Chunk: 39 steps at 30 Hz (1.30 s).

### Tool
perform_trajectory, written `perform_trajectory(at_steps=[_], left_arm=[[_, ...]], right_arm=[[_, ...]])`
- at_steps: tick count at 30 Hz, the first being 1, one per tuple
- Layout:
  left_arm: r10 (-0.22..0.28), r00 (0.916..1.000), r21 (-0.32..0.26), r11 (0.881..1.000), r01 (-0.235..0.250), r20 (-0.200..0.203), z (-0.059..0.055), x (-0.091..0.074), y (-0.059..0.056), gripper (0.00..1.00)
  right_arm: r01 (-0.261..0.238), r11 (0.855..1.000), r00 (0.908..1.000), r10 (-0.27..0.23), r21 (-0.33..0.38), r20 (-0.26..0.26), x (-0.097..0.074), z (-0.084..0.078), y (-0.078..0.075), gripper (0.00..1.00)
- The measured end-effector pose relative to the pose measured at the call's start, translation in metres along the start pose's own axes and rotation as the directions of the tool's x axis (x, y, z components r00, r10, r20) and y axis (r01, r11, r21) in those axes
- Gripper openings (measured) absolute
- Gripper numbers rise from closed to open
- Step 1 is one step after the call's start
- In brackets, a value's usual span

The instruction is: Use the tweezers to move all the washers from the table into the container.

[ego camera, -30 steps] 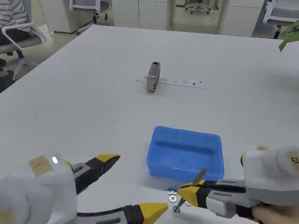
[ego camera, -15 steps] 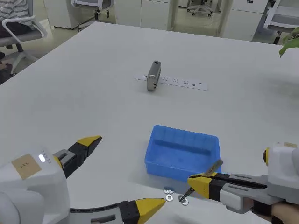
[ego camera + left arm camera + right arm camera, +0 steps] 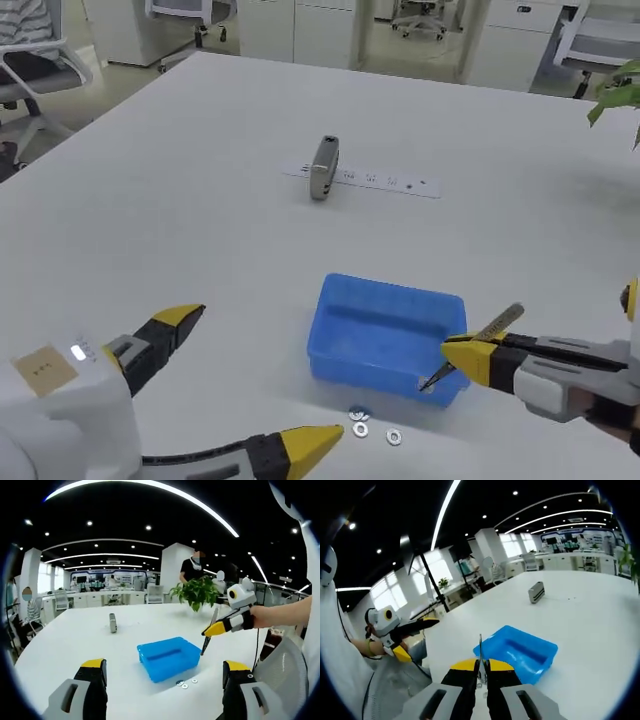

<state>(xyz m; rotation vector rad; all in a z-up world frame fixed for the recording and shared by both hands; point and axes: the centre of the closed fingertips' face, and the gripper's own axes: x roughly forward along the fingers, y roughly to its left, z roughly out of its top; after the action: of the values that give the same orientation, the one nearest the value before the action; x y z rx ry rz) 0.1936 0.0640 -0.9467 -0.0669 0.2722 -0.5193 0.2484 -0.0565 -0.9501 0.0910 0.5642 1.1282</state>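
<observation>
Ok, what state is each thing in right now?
left gripper: jaws wide open, holding nothing.
right gripper: jaws shut on the tweezers.
tweezers: held tilted, tip down by the container's near corner.
container: upright, open-topped.
washers: three lying loose on the table beside the container.

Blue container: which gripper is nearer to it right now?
Right. The right gripper holds the tweezers with their tip at the container's near right corner. The left gripper sits open off its near left side, clear of it.
</observation>
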Motion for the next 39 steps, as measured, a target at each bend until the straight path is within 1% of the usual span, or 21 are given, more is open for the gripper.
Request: perform_trajectory(at_steps=[1,2,3,4,6,8,11,13,18,21,25,30,34,39], left_arm=[[-0.012,0.9996,0.016,1.0,0.012,-0.026,-0.003,0.0,-0.001,0.99],[0.001,0.9997,0.051,0.999,0.001,-0.026,-0.003,0.0,0.0,0.99],[0.002,0.9998,0.088,0.996,0.0,-0.022,-0.002,-0.001,0.0,0.99],[-0.002,0.9997,0.095,0.995,0.004,-0.024,-0.003,-0.001,-0.001,0.99],[-0.004,0.9993,0.091,0.996,0.007,-0.036,-0.005,-0.001,-0.001,0.99],[-0.013,0.9992,0.076,0.997,0.016,-0.037,-0.006,-0.001,-0.001,0.99],[-0.011,0.9999,0.042,0.999,0.011,-0.01,-0.001,-0.004,0.001,0.99],[-0.009,1.0,0.024,1.0,0.009,-0.004,-0.001,-0.004,0.003,0.99],[-0.003,1.0,0.015,1.0,0.003,0.007,0.0,-0.005,0.003,0.99],[0.002,1.0,0.012,1.0,-0.002,0.009,0.001,-0.006,0.004,0.99],[0.004,1.0,0.007,1.0,-0.004,0.009,0.001,-0.006,0.005,0.99],[0.007,1.0,0.009,1.0,-0.007,0.0,-0.001,-0.005,0.005,0.99],[0.005,0.9999,0.017,1.0,-0.005,-0.013,-0.003,-0.005,0.004,0.99],[0.005,0.9999,0.02,1.0,-0.005,-0.014,-0.004,-0.004,0.004,0.99]], right_arm=[[0.005,1.0,1.0,-0.005,-0.004,0.0,-0.001,0.002,-0.001,0.03],[0.01,1.0,1.0,-0.01,-0.009,-0.001,-0.001,0.003,-0.002,0.03],[0.015,1.0,0.9999,-0.015,-0.014,0.0,-0.001,0.005,-0.003,0.03],[0.023,1.0,0.9997,-0.023,-0.021,0.0,-0.002,0.006,-0.005,0.03],[0.034,0.999,0.9994,-0.035,-0.033,-0.004,-0.002,0.009,-0.008,0.03],[0.051,0.997,0.9986,-0.052,-0.05,-0.009,-0.002,0.012,-0.013,0.03],[0.061,0.997,0.9981,-0.061,-0.055,-0.004,-0.003,0.017,-0.018,0.03],[0.071,0.995,0.9974,-0.071,-0.064,-0.005,-0.002,0.021,-0.022,0.03],[0.093,0.992,0.9955,-0.094,-0.082,-0.01,0.002,0.029,-0.032,0.03],[0.114,0.988,0.9927,-0.117,-0.101,-0.028,0.007,0.03,-0.042,0.03],[0.132,0.986,0.9893,-0.137,-0.1,-0.048,0.013,0.028,-0.054,0.03],[0.149,0.985,0.9839,-0.157,-0.091,-0.086,0.023,0.02,-0.069,0.03],[0.157,0.983,0.979,-0.167,-0.095,-0.116,0.029,0.013,-0.076,0.03],[0.158,0.983,0.9746,-0.171,-0.094,-0.145,0.037,0.005,-0.083,0.03]])
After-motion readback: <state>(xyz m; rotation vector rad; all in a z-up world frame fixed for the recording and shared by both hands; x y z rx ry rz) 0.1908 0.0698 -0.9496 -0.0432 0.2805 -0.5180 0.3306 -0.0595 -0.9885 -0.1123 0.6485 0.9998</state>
